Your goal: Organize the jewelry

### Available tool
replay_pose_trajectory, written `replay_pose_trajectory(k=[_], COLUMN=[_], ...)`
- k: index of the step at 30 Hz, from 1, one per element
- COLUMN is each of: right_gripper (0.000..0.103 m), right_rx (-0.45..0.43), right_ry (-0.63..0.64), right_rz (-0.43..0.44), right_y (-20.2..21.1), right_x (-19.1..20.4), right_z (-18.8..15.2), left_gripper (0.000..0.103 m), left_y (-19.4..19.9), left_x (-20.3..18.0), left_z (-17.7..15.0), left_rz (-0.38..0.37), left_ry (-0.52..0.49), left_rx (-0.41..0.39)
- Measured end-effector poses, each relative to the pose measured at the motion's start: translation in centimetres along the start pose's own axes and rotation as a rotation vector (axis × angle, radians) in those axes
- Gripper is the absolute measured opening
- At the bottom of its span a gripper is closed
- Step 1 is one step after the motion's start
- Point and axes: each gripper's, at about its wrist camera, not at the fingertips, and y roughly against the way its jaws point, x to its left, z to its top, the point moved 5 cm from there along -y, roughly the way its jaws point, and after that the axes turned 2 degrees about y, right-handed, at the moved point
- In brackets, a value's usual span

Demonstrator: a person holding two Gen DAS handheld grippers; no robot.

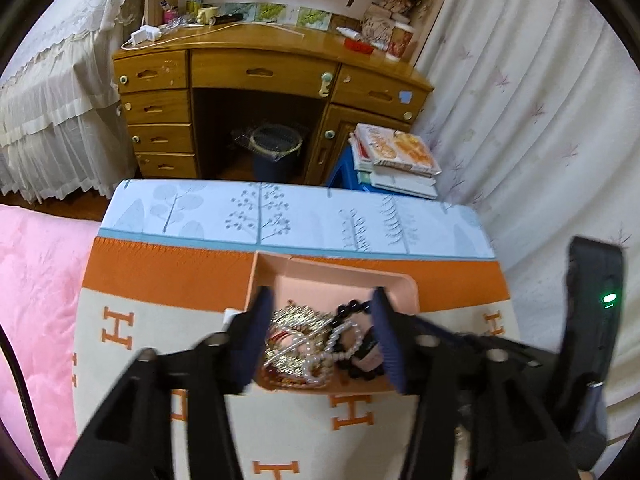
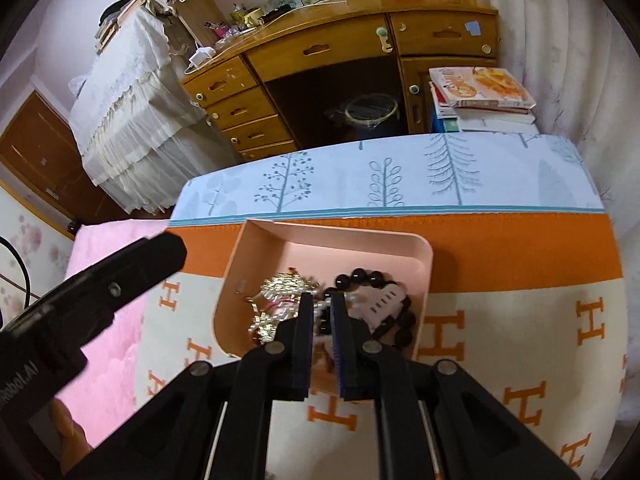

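Observation:
A pink tray (image 1: 332,270) (image 2: 426,258) sits on the orange and cream blanket (image 1: 168,276). It holds a gold piece (image 1: 294,318) (image 2: 286,282), a pearl strand (image 1: 340,340), a black bead bracelet (image 1: 354,305) (image 2: 370,278) and a pale pink clip (image 2: 386,300). My left gripper (image 1: 318,330) is open, its fingers either side of the jewelry pile. My right gripper (image 2: 322,304) is nearly closed over the middle of the pile, with a narrow gap between its fingers; what it pinches is hidden.
A leaf-print sheet (image 1: 296,212) covers the far part of the surface. A pink quilt (image 1: 36,280) lies left. Beyond stand a wooden desk (image 1: 264,68), a bin (image 1: 276,148), a stack of books (image 1: 396,156) and a curtain (image 1: 540,120) at right.

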Motion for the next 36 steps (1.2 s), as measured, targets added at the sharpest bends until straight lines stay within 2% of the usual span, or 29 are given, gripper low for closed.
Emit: replay_pose_trajectory(k=[3, 6, 12, 18, 23, 26, 31, 36], right_gripper=[0.009, 0.009, 0.009, 0.009, 0.009, 0.009, 0.009, 0.009], right_rx=[-0.011, -0.016, -0.016, -0.005, -0.006, -0.018, 0.006, 0.06], right_ry=[0.016, 0.04, 0.077, 0.078, 0.092, 0.102, 0.149, 0.183], right_rz=[-0.005, -0.017, -0.021, 0.022, 0.026, 0.028, 0.031, 0.004], right_y=[0.8, 1.6, 3.8, 6.4, 8.1, 8.9, 8.4, 6.0], right_x=[-0.2, -0.6, -1.1, -2.3, -3.3, -3.6, -3.5, -3.5], right_z=[-0.7, -1.5, -4.0, -7.6, -10.9, -12.5, -14.7, -15.8], left_gripper=[0.059, 0.067, 0.068, 0.077, 0.077, 0.077, 0.077, 0.077], left_y=[-0.4, -0.6, 0.9, 4.2, 6.3, 6.9, 6.1, 3.0], left_x=[0.5, 1.3, 2.0, 1.5, 0.6, 0.2, -0.1, 0.6], left_z=[-1.1, -2.5, -4.8, -7.8, -11.0, -13.1, -16.2, -18.6], left_rz=[0.015, 0.044, 0.085, 0.043, 0.032, 0.056, 0.117, 0.108], left_ry=[-0.013, -0.018, -0.055, -0.071, -0.112, -0.139, -0.165, -0.104], left_rx=[0.021, 0.049, 0.077, 0.068, 0.064, 0.057, 0.062, 0.157])
